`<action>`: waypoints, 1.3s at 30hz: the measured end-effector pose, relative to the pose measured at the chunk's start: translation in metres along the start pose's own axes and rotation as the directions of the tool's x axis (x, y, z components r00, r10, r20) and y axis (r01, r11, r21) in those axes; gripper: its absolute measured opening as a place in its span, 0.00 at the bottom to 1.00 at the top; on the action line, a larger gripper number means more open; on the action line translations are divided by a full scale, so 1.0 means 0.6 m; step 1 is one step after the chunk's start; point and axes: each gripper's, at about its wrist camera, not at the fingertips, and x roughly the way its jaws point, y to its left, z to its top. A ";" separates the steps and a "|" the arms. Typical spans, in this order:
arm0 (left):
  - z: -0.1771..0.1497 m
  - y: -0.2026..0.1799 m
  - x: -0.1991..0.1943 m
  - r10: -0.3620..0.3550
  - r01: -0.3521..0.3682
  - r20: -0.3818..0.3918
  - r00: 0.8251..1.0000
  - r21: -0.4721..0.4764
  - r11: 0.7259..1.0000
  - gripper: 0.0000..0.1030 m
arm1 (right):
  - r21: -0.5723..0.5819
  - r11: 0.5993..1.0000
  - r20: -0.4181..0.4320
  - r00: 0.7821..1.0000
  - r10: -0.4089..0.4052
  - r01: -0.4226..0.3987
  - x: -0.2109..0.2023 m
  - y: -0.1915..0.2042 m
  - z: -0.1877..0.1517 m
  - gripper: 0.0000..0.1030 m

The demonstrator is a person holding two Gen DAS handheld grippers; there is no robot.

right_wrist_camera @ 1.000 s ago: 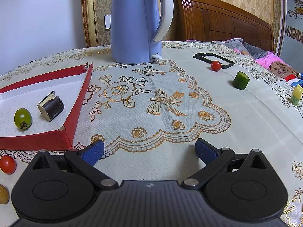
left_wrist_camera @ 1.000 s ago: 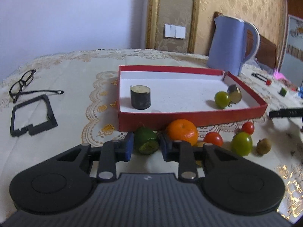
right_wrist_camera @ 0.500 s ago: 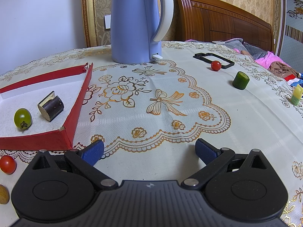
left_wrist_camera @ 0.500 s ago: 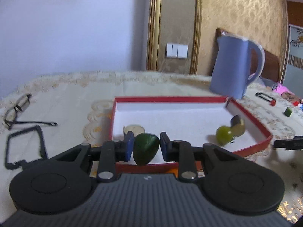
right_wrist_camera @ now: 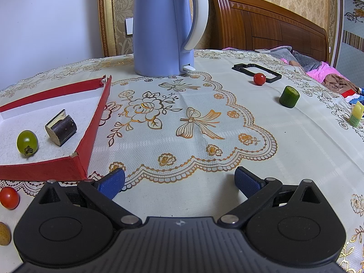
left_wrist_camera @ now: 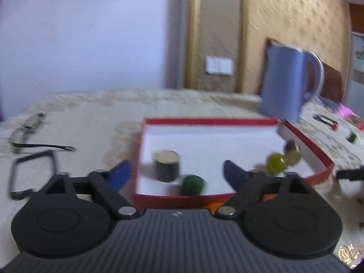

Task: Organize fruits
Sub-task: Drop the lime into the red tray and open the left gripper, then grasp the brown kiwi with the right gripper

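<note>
1 dark green fruit [left_wrist_camera: 193,184] now sits inside the red box [left_wrist_camera: 304,136] at its near edge, just as our left gripper [left_wrist_camera: 177,174] has swung its fingers wide apart, nothing between them. We should lift clear without nudging it, then go for the orange [left_wrist_camera: 213,206] at the box's near wall; our right gripper [right_wrist_camera: 179,182] hangs with fingers apart and empty over the counter [right_wrist_camera: 227,154].

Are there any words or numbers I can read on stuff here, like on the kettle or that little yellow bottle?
No words or numbers can be read here.
Kettle: faint marks near its top edge, too small to read.
Little yellow bottle: green label, print too small to read.
Right hand-held gripper: only a small logo on its body, no letters.
Left camera view: too blurred to read anything.
</note>
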 end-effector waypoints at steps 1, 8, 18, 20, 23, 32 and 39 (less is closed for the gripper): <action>-0.005 0.004 -0.009 0.045 -0.045 0.016 0.999 -0.009 0.999 1.00 | 0.000 1.000 0.000 1.000 0.000 0.000 0.000 0.000 0.000 1.00; -0.024 0.090 -0.005 0.205 -0.223 -0.096 0.974 -0.267 0.937 1.00 | 0.000 1.000 0.000 1.000 0.000 0.000 0.000 0.000 0.000 1.00; -0.024 0.099 -0.003 0.196 -0.222 -0.137 0.971 -0.204 0.954 1.00 | 0.017 1.000 0.008 1.000 0.015 -0.015 0.001 -0.004 -0.001 1.00; -0.027 0.100 -0.005 0.161 -0.189 -0.150 0.975 -0.196 0.962 1.00 | 0.035 0.999 0.022 0.999 0.038 -0.039 -0.004 -0.011 -0.001 1.00; -0.033 0.104 -0.001 0.101 -0.140 -0.204 0.974 -0.189 0.972 1.00 | 0.058 0.996 0.064 0.996 0.067 -0.071 -0.016 -0.018 -0.003 1.00; -0.042 0.097 0.014 0.146 -0.174 -0.262 0.954 -0.086 0.981 1.00 | -0.131 0.939 0.168 0.927 0.336 -0.317 -0.125 0.042 -0.056 1.00; -0.042 0.091 0.017 0.168 -0.189 -0.276 0.946 -0.051 0.981 1.00 | -0.272 0.859 0.124 0.869 0.478 -0.433 -0.168 0.115 -0.073 0.86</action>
